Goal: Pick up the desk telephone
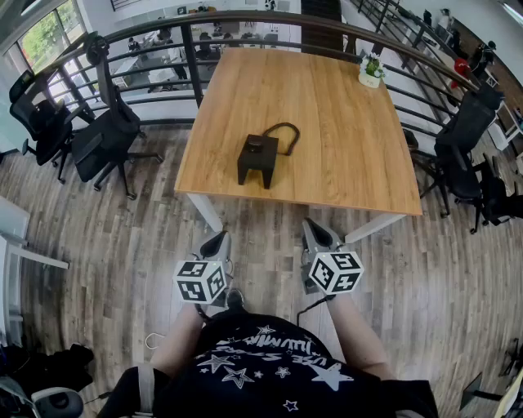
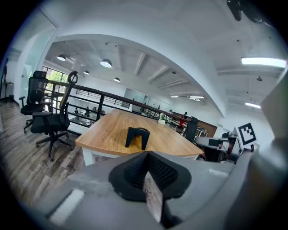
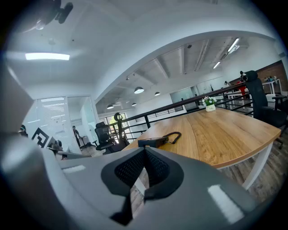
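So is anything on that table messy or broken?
Nothing stands out. The black telephone sits squarely near the front edge of the table, its cord curled in a loop behind it. The little potted plant stands upright at the far corner. No spills or damage show.

Bright, even daylight fills the head view, strongest near the large window at the upper left. The black desk telephone throws only a faint, soft-edged shadow on the light-brown wooden table. Wide-angle distortion bows the dark metal railing and the grey-brown floorboards toward the edges. Both gripper views are round fisheye pictures with black corners. A long white ceiling strip light is blown out in the left gripper view, as is a matching strip light in the right. Close to the lens, the grey left gripper and right gripper look soft.
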`<state>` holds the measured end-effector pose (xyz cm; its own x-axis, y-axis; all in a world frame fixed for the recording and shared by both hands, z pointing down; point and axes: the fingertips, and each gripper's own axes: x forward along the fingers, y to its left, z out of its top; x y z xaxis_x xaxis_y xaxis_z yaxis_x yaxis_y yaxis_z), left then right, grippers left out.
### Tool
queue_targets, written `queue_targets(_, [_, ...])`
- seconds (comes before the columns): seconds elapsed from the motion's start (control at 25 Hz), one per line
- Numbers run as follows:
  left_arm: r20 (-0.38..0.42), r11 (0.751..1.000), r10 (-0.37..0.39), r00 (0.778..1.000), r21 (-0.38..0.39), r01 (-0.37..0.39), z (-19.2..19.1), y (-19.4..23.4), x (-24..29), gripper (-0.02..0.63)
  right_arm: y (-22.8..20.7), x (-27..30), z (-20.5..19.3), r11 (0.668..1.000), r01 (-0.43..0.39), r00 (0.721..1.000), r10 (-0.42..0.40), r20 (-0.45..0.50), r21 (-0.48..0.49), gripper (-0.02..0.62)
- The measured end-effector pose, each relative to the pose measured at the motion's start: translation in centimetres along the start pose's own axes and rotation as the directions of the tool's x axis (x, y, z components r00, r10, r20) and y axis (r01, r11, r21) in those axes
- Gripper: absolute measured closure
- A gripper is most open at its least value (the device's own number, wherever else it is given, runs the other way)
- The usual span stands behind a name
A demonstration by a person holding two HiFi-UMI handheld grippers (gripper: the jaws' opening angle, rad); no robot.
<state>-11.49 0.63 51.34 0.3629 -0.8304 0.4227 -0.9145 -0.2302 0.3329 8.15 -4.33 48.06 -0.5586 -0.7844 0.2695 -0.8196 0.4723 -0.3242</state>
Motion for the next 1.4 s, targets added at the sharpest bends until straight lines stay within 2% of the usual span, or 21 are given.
queue_targets(0.16, [-0.01, 1.0, -0.001, 1.0, 0.025, 0.002, 0.0, 0.1, 0.0, 0.604, 0.4, 0.2, -0.2, 1.0, -0.003, 1.0, 0.003, -0.006, -0.005, 0.595])
queue_targets(0.72, [-0.044, 1.0, -0.011, 0.999, 0.016, 0.012, 0.0, 1.6, 0.8, 0.604, 0.9, 1.5, -0.7, 1.0, 0.013, 0.999, -0.013, -0.033, -0.001, 0.595])
queue_targets(1.12, [-0.051, 0.998, -0.057, 0.997, 0.017, 0.058, 1.3, 4.8, 2.5, 0.604, 1.0, 4.0, 0.2, 0.994, 0.095, 0.995, -0.097, 0.03, 0.049, 0.594])
queue_targets(1.4, [-0.083, 0.993, -0.114, 0.99, 0.021, 0.117, 1.9, 7.1, 3.5, 0.604, 1.4, 5.4, -0.3, 0.982, 0.176, 0.983, -0.179, 0.033, 0.063, 0.594])
